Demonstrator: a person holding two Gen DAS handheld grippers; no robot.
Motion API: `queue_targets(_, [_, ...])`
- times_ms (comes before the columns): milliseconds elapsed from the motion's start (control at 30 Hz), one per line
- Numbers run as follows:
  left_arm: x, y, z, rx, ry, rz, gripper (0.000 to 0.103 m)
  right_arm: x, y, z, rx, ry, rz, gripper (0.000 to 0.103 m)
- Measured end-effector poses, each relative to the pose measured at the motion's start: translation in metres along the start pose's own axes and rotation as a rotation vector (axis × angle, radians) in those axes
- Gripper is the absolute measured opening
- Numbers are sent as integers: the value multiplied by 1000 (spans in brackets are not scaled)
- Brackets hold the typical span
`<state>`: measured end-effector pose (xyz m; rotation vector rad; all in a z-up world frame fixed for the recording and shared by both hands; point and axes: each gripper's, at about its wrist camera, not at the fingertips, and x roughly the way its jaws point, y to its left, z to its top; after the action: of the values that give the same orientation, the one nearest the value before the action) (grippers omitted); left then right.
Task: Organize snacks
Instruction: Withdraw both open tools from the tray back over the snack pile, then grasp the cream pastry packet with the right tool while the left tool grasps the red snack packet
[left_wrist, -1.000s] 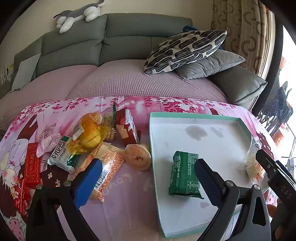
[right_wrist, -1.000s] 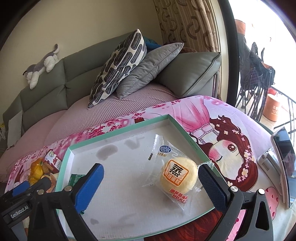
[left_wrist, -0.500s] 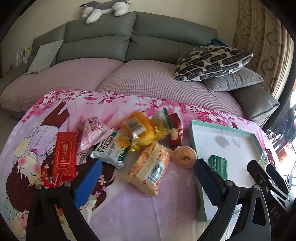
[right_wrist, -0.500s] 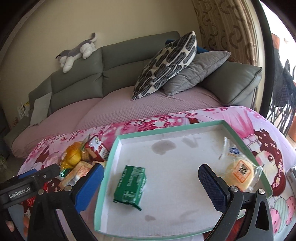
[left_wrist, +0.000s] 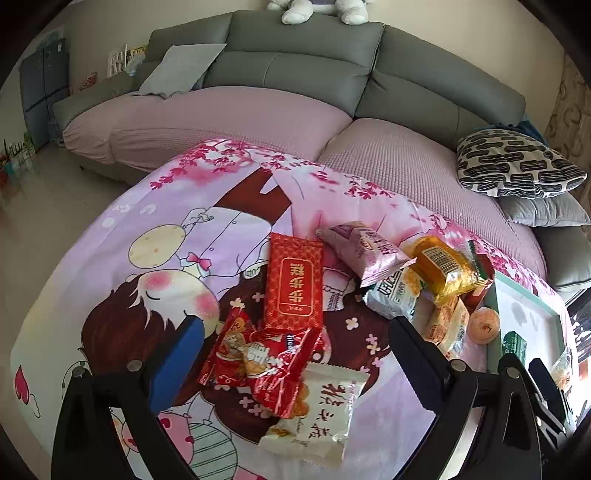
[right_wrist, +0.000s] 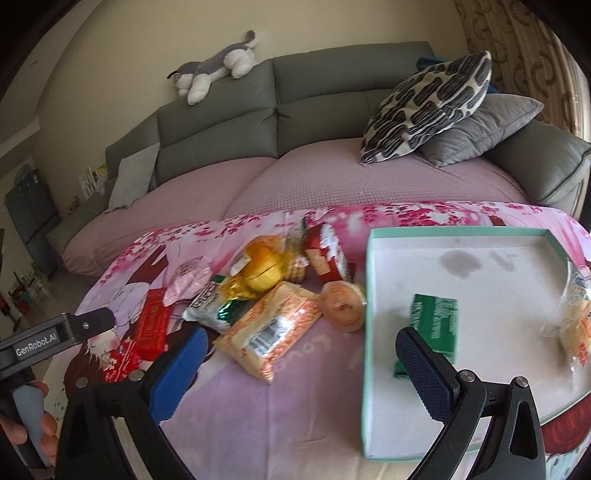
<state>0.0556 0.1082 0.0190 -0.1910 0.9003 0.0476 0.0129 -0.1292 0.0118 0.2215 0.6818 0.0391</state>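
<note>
My left gripper (left_wrist: 295, 339) is open above a crumpled red snack bag (left_wrist: 258, 362) and a white packet (left_wrist: 317, 417); a flat red packet (left_wrist: 293, 282) lies just beyond. My right gripper (right_wrist: 299, 350) is open and empty over the orange biscuit pack (right_wrist: 269, 328) and a round orange cake (right_wrist: 341, 304). The mint-rimmed white tray (right_wrist: 369, 295) holds a green packet (right_wrist: 434, 325) and a wrapped bun (right_wrist: 576, 321) at its right side. A yellow bag (right_wrist: 258, 273), a red-and-white box (right_wrist: 327, 256) and a pink packet (left_wrist: 364, 249) lie in the pile.
The snacks lie on a pink cartoon-print cloth (left_wrist: 184, 229) over a table. A grey sofa (right_wrist: 314, 96) with a patterned pillow (right_wrist: 424, 107) and a plush dog (right_wrist: 214, 74) stands behind. The left gripper's handle (right_wrist: 55, 339) and a hand show at the right view's left edge.
Both grippers have swung left, away from the tray and toward the snack pile. The left one now faces the red packets; the right one now straddles the tray's left rim.
</note>
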Motion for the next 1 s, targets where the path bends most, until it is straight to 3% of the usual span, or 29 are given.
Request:
queue_targets(200, [15, 22, -7, -4, 79, 5, 100, 25, 59, -21, -117, 110, 49, 103])
queue_targets(400, [26, 43, -10, -48, 127, -29, 100, 39, 99, -41, -202, 162, 80, 103])
queue_targets(900, [39, 57, -14, -79, 171, -99, 100, 62, 143, -69, -322, 235, 73, 103])
queue_targets(1000, [45, 55, -16, -74, 182, -100, 100, 60, 138, -67, -315, 227, 51, 95])
